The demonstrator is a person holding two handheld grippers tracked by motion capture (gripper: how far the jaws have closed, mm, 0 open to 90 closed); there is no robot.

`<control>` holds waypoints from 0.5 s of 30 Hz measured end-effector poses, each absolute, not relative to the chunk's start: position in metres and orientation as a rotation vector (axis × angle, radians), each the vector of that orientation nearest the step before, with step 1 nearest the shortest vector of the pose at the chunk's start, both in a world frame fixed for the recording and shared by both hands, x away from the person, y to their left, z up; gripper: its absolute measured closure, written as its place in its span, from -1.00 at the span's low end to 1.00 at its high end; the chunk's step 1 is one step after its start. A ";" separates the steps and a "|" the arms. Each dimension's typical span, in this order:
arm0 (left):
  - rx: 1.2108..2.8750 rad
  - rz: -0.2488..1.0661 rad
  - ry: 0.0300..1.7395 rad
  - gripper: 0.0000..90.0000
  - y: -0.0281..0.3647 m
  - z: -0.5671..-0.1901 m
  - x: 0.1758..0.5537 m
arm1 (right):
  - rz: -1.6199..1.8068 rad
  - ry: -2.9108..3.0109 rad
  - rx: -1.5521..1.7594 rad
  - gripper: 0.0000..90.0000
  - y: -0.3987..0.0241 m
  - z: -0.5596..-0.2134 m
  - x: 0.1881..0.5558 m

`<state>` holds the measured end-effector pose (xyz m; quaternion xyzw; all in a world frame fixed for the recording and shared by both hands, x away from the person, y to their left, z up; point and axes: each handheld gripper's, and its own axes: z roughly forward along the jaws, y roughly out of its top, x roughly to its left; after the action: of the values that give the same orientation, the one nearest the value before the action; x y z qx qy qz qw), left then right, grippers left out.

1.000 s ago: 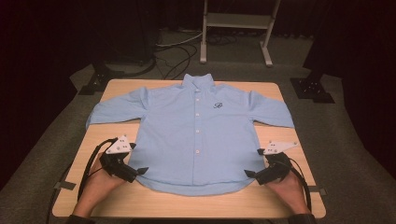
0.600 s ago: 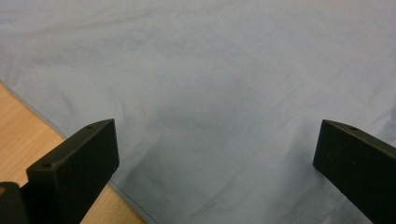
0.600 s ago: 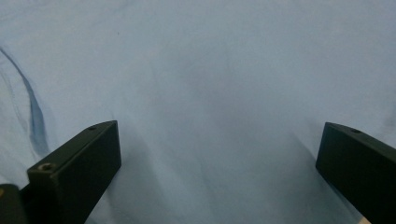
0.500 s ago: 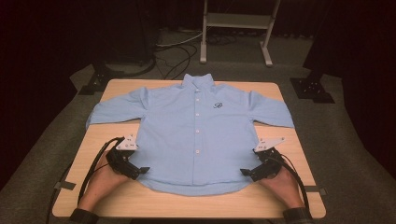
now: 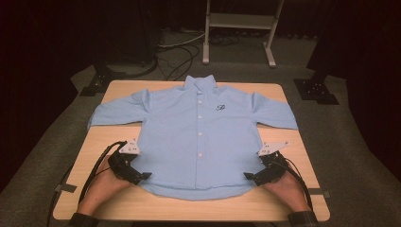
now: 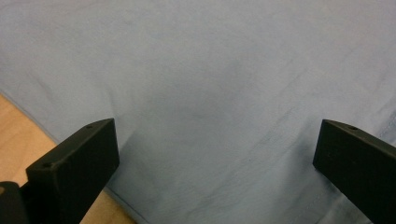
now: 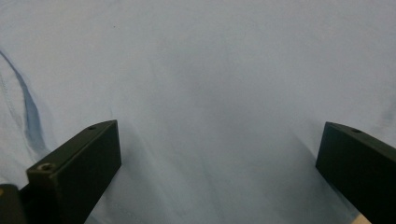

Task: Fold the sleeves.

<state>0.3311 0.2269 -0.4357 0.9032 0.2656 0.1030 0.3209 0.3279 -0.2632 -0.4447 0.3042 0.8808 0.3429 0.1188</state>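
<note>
Near edge: both forearms enter from the near side of the table (image 5: 189, 210). Left gripper (image 5: 142, 176) sits at the near-left corner of the shirt (image 5: 198, 142); right gripper (image 5: 249, 176) at the near-right corner. Each points inward, toward the shirt's midline.

Jaw state: in the left gripper view the two black jaws stand wide apart with only blue cloth (image 6: 201, 93) between and beyond them; a strip of bare wood shows at the lower left, so the hem edge runs just under that jaw. Right gripper view reads the same: jaws wide apart, cloth (image 7: 210, 93) between, a fold line at far left of the frame. Neither has hold of anything.

Middle: shirt lies flat, front up, buttoned, button placket (image 5: 200, 127) running near to far down the table's centre. That is its long axis; the grippers face across it, one from each side, about equally close to the hem.

Far: sleeves spread left and right, collar (image 5: 201, 84) at the far edge. Beyond the table, a metal stand (image 5: 239, 28) on the floor.

Judgement: the next move likely closes on the two hem corners; the cloth lies inward and slightly far of each gripper.
</note>
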 end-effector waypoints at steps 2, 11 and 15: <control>2.362 0.272 0.693 -1.00 0.227 -0.437 0.327 | 0.998 2.575 0.898 -1.00 -0.263 -0.444 0.326; 2.353 0.274 0.701 -1.00 0.226 -0.437 0.310 | 0.990 2.567 0.917 -1.00 -0.265 -0.444 0.313; 2.349 0.275 0.705 -1.00 0.225 -0.438 0.303 | 0.996 2.561 0.918 -1.00 -0.266 -0.445 0.308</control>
<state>0.3028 0.2254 -0.4376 0.8983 0.2697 0.1052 0.3306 0.3080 -0.2659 -0.4448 0.3145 0.8774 0.3412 0.1219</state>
